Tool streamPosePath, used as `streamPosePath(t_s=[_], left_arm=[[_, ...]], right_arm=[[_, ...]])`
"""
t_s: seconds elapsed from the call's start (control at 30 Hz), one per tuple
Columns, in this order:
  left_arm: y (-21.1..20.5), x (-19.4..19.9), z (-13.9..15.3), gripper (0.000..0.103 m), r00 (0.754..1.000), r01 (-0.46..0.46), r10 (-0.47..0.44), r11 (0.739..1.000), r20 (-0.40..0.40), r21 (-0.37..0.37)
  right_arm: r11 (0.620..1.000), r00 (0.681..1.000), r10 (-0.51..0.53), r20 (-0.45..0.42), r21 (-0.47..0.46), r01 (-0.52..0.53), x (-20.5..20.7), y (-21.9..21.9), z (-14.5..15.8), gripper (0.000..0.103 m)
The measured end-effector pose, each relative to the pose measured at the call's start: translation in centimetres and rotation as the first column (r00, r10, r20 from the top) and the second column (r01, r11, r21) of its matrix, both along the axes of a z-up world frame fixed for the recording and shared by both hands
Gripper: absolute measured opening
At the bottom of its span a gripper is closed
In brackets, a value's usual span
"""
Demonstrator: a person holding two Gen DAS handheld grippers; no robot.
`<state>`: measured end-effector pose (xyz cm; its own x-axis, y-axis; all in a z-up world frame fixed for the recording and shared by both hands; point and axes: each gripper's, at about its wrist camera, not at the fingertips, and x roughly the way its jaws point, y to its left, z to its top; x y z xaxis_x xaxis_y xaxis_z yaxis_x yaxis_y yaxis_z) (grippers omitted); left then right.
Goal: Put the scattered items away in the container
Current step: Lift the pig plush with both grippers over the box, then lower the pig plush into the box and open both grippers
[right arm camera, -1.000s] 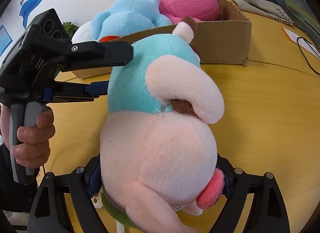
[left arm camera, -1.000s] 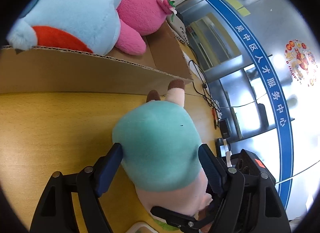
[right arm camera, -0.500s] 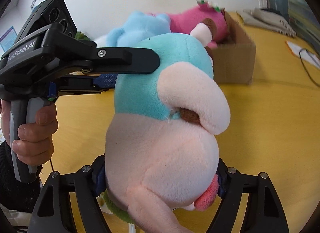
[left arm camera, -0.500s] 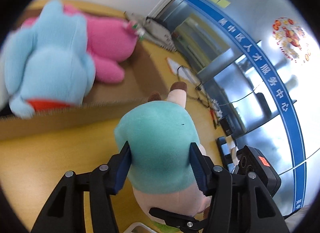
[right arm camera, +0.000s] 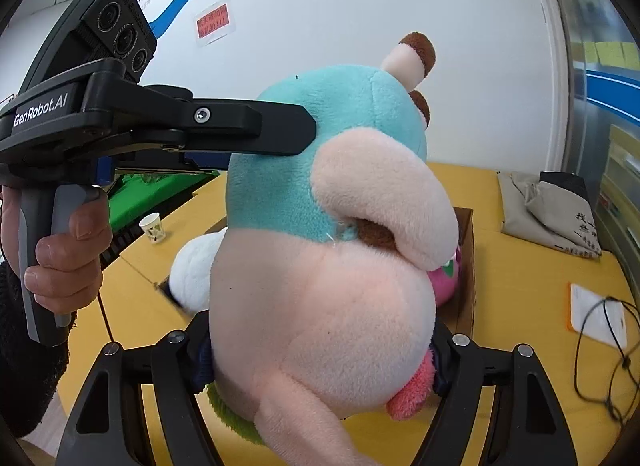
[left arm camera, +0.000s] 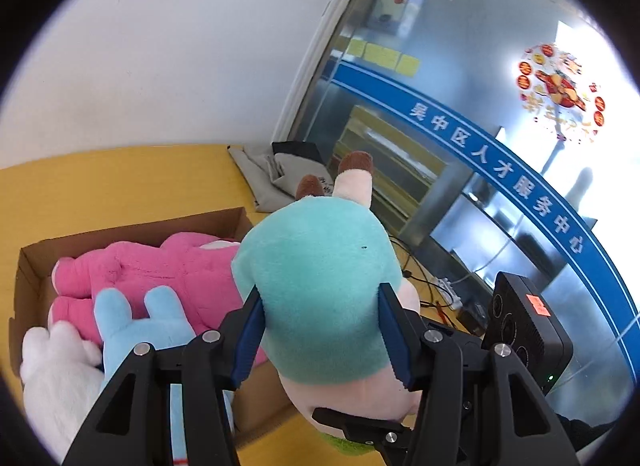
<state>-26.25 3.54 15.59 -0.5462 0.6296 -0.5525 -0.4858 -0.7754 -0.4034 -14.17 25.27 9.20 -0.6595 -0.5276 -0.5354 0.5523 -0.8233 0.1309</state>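
Both grippers, left gripper (left arm camera: 320, 340) and right gripper (right arm camera: 320, 350), squeeze one fuzzy, round teal-and-pink plush toy (left arm camera: 320, 286) above the cardboard box (left arm camera: 224, 221); its face is hidden.

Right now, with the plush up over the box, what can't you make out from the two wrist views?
- Free room in the cardboard box: in the right wrist view the pink-and-teal plush covers it; in the left, the pink plush and blue plush hide the floor.
- Right gripper pads: buried in the plush.
- Plush's face: in neither view.
- Print on the grey bag: too small.
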Motion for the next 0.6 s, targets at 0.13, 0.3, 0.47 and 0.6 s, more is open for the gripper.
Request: streamPosePath(t_s=[0.13, 0.3, 0.47, 0.6], left_arm=[[0.3, -4.3, -4.8, 0.053, 0.993, -0.011, 0.01, 1.0, 0.114, 0.004], [-0.1, -7.5, -12.3, 0.053, 0.95, -0.055, 0.041, 0.998, 0.311, 0.037], [0.1, -6.7, -12.7, 0.055, 0.96, -0.062, 0.051, 0.998, 0.276, 0.031], [0.8, -7.2, -13.0, 0.058, 0.958, -0.079, 0.087, 0.996, 0.272, -0.04]], right_arm=[[0.999, 0.999, -0.003, 0.039, 0.043, 0.002, -5.9, -1.0, -2.9, 0.082], [0.997, 0.986, -0.01, 0.167, 0.079, -0.003, -10.1, -0.7, -9.6, 0.082], [1.0, 0.976, -0.018, 0.217, 0.021, 0.014, -11.1, 0.1, -10.9, 0.087], [0.999, 0.972, -0.036, 0.233, 0.048, 0.025, -12.0, -0.7, -11.9, 0.091]])
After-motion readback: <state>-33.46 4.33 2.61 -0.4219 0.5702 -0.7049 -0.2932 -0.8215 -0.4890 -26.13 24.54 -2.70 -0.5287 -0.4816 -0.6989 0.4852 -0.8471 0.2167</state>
